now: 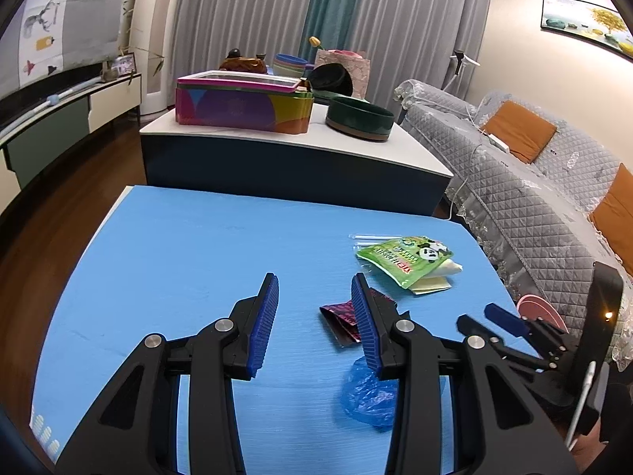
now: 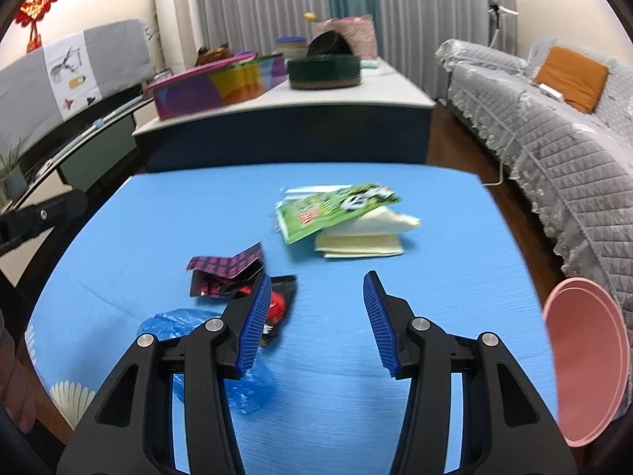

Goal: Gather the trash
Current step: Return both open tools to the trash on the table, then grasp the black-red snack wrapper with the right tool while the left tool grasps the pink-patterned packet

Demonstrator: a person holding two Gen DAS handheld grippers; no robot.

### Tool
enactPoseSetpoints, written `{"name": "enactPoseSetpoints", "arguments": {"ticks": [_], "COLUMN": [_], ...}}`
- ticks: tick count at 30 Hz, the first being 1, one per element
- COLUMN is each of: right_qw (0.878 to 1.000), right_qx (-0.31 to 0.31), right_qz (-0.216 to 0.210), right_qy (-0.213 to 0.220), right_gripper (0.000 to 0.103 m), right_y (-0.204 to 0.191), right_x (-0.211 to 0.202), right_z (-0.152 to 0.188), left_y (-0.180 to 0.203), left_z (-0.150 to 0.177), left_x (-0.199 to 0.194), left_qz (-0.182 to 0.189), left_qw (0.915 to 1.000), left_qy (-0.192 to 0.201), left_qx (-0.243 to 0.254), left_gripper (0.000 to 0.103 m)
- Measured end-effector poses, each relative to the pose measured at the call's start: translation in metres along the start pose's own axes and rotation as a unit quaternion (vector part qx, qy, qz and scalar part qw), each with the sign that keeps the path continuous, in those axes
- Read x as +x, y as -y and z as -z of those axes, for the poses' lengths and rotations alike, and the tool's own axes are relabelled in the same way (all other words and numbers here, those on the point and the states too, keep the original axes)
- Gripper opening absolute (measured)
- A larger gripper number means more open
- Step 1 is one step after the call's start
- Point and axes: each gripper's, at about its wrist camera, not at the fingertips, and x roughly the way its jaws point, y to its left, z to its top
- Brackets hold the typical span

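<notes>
Both wrist views over blue table [image 1: 166, 245]

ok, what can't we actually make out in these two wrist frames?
- Blue plastic bag: left wrist view, partly behind the left gripper; also partly covered in the right wrist view.
- Dark wrapper: right wrist view, near end hidden by the right gripper.
- Green panda packet: print motion-blurred, unreadable.
- Pink bin: cut by the frame edge; contents not visible.
</notes>
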Motion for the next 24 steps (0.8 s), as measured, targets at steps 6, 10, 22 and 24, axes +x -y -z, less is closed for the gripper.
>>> {"name": "enactPoseSetpoints", "arguments": {"ticks": [6,10,22,24], "right_qw": [0.999,0.998,0.993,0.993], "right_qx": [0.0,0.004,0.005,0.005], "right_qz": [-0.02,-0.035,-0.072,-0.077], "right_qy": [-0.027,-0.048,-0.089,-0.092], "right_gripper": [0.051,0.057,0.069,0.069], "right_y": [-0.007,-0.009,-0.018,-0.02], "right_x": [0.021,0.035,0.064,0.066], "right_z": [0.003,0.005,0.007,0.006], "left_y": [-0.001,0.0,0.004,0.004], "left_z": [0.003,0.005,0.008,0.009], "left_x": [0.007,0.012,0.036,0.042], "left_qz": [-0.002,-0.002,-0.002,-0.003], "left_qw": [1.0,0.9999,0.9991,0.9988], "left_qy": [-0.008,-0.015,-0.04,-0.046], "left_qx": [0.002,0.005,0.016,0.017], "left_gripper": [0.038,0.038,0.038,0.038]}}
